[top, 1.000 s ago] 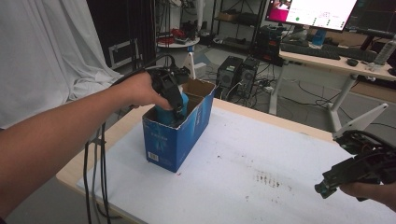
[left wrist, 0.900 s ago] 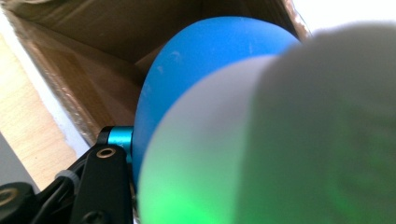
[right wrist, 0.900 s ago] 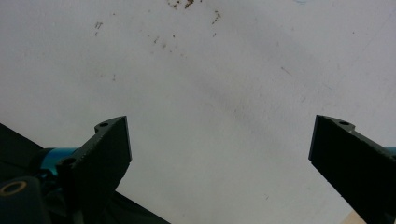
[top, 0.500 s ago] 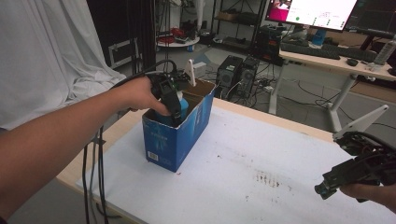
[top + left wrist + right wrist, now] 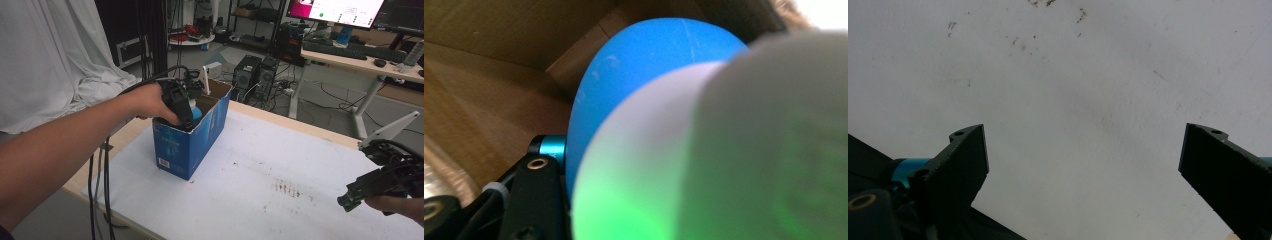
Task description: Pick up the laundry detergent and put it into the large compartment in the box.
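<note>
Currently, left gripper [image 5: 186, 114]: jaws reach down into the blue box [image 5: 192, 132], with a blue rounded object [image 5: 644, 85] and a whitish-green one [image 5: 704, 170] pressed close against the lens; whether they pinch either cannot be told. Inside the box: brown cardboard walls, a white upright piece [image 5: 205, 80] at the far end. Advice: move slowly and straight along the box's length, clear of the near rim, so the box stays put. Right gripper [image 5: 1083, 165]: jaws spread wide, nothing between, idle over the white, stained desk [image 5: 280, 175], well apart from the box.
</note>
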A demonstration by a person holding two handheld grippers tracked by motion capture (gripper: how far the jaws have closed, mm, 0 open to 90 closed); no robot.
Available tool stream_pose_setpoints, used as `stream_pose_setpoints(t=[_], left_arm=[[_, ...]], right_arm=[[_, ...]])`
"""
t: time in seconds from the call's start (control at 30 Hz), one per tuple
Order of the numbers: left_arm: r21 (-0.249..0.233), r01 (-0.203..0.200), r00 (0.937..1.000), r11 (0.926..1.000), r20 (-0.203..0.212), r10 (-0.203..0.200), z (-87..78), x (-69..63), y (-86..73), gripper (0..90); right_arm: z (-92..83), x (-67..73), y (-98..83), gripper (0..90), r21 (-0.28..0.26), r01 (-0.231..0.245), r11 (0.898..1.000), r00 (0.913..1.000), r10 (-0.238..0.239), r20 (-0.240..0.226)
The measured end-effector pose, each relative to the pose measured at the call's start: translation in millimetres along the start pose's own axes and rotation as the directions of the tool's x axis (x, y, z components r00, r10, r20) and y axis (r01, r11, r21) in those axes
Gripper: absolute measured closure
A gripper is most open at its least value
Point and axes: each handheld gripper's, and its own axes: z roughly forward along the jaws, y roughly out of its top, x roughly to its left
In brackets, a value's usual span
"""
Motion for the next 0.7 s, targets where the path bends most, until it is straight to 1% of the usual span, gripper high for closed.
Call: stream_pose_setpoints(t=[0.03,0.23,0.37,0.47,0.53,0.7], left_arm=[[-0.006,0.002,1.0,1.0,0.0,-0.002,0.0,0.2,-0.1,43.4],[-0.005,-0.002,1.0,1.0,0.003,0.002,0.0,0.8,-0.6,43.3],[-0.009,0.003,1.0,1.0,0.001,-0.003,0.3,0.1,-0.9,43.1],[-0.003,0.004,1.0,1.0,0.001,-0.004,0.0,0.3,-1.1,42.8],[0.001,0.013,0.9999,0.9999,0.002,-0.013,0.0,0.3,-0.6,42.3],[0.004,0.017,0.9998,0.9998,0.007,-0.017,-0.2,0.5,0.6,41.5]], right_arm=[[0.1,-0.1,0.0,4.9,0.002,-0.001,1.0,1.0,0.001,0.002],[0.4,-0.7,0.2,4.9,0.002,-0.008,1.0,1.0,0.008,0.001],[2.4,-0.1,0.6,4.9,0.001,-0.006,1.0,1.0,0.006,-0.003],[3.5,0.5,0.7,4.9,0.006,-0.004,1.0,1.0,0.004,-0.002],[4.2,0.3,0.4,4.9,0.012,-0.004,1.0,1.0,0.004,-0.001],[4.1,-1.0,0.1,4.9,0.005,-0.001,1.0,1.0,0.001,-0.006]])
